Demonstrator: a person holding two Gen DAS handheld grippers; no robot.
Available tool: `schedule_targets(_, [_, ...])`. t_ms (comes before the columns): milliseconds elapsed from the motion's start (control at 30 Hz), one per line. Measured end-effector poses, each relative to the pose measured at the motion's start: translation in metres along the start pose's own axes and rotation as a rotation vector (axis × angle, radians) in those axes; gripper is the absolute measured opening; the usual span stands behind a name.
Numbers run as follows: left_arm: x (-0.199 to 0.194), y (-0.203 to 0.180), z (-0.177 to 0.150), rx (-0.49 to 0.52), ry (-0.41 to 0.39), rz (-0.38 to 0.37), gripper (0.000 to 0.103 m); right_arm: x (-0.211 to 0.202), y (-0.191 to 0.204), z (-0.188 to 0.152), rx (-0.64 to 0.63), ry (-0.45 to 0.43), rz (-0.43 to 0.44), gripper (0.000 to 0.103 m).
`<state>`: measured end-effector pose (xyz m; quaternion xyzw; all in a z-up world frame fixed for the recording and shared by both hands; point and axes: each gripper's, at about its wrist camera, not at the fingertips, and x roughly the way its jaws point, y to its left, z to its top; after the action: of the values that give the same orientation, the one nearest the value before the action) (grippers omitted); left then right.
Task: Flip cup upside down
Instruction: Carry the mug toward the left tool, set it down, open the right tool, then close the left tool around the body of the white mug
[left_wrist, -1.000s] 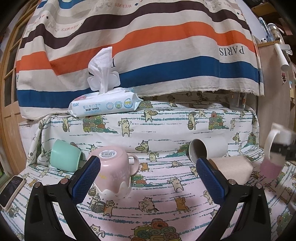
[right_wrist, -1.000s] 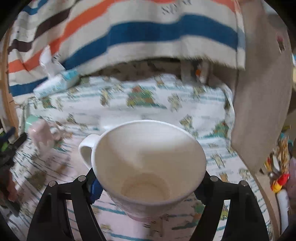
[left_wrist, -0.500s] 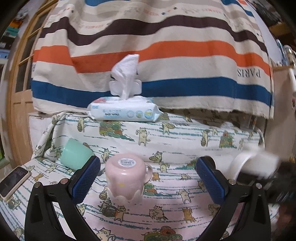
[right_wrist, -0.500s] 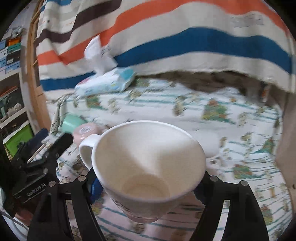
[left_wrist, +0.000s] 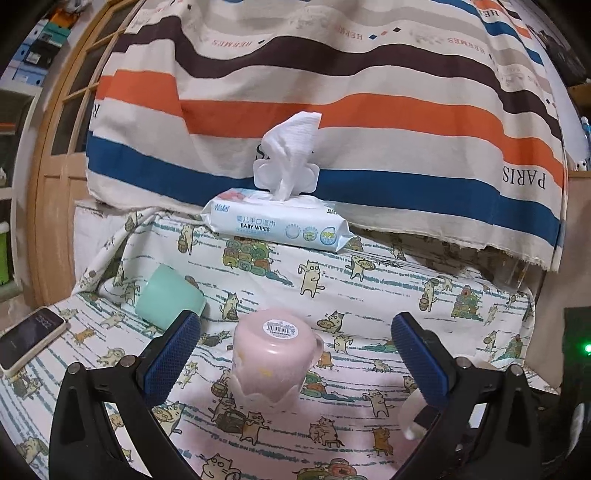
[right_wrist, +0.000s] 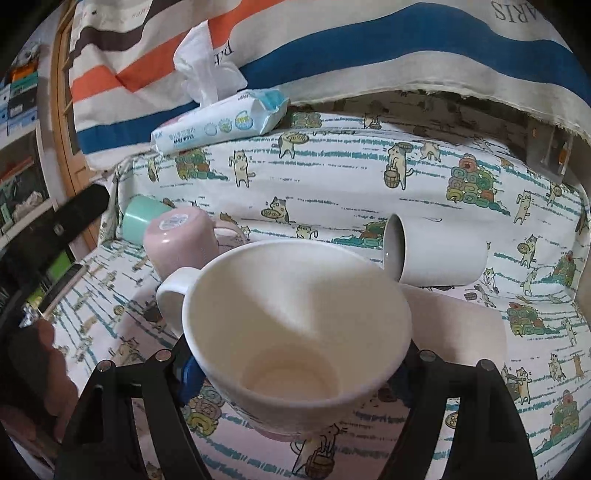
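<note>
My right gripper (right_wrist: 295, 373) is shut on a white mug (right_wrist: 295, 321) with a pink base, its mouth facing the camera and its handle to the left. A pink cup (left_wrist: 271, 363) stands upside down on the cat-print cloth, between and beyond my left gripper's open, empty fingers (left_wrist: 295, 354); it also shows in the right wrist view (right_wrist: 181, 243). A mint cup (left_wrist: 168, 297) lies on its side at the left. A white cup (right_wrist: 436, 254) and a beige cup (right_wrist: 461, 328) lie on their sides behind the held mug.
A pack of baby wipes (left_wrist: 277, 221) sits on a raised ledge at the back, under a striped hanging cloth (left_wrist: 332, 110). A phone (left_wrist: 29, 338) lies at the left edge. A wooden frame (left_wrist: 48, 184) stands to the left.
The right gripper has swung left and down with the white mug, now over the fallen cups. The left gripper has turned left and pulled slightly closer to the pink cup.
</note>
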<state>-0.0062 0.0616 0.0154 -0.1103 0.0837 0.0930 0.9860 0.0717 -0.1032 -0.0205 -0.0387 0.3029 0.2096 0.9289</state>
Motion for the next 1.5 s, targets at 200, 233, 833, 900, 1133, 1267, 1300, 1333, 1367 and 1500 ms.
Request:
schedule_targets(200, [0.000, -0.002, -0.002, 0.016, 0.001, 0.003, 0.103, 0.000, 0.000, -0.005, -0.031, -0.002, 0.007, 0.091])
schedule_targets(233, [0.001, -0.002, -0.002, 0.013, 0.006, 0.001, 0.103, -0.004, 0.000, -0.006, -0.032, -0.016, 0.002, 0.091])
schedule_targets(833, [-0.006, -0.027, -0.007, 0.164, -0.013, -0.096, 0.103, -0.067, -0.038, -0.025, -0.105, -0.060, 0.011, 0.097])
schedule_targets(900, [-0.005, -0.028, -0.008, 0.187, 0.025, -0.121, 0.103, -0.072, -0.041, -0.031, -0.121, -0.042, 0.012, 0.097])
schedule_targets(1133, [-0.019, -0.037, -0.016, 0.188, 0.188, -0.214, 0.103, -0.091, -0.064, -0.055, -0.136, -0.035, -0.043, 0.097])
schedule_targets(1267, [-0.032, -0.060, -0.015, 0.214, 0.276, -0.264, 0.103, -0.097, -0.084, -0.058, -0.072, -0.088, -0.118, 0.097])
schedule_targets(1300, [-0.033, -0.067, -0.016, 0.208, 0.314, -0.305, 0.103, -0.097, -0.088, -0.056, -0.062, -0.092, -0.129, 0.097])
schedule_targets(1333, [-0.032, -0.073, -0.016, 0.199, 0.353, -0.338, 0.103, -0.098, -0.092, -0.054, -0.051, -0.097, -0.132, 0.095])
schedule_targets(1367, [-0.029, -0.079, -0.017, 0.193, 0.392, -0.359, 0.103, -0.098, -0.095, -0.051, -0.045, -0.103, -0.133, 0.092])
schedule_targets(1500, [-0.017, -0.110, -0.027, 0.238, 0.537, -0.426, 0.103, -0.105, -0.105, -0.043, -0.019, -0.134, -0.144, 0.091])
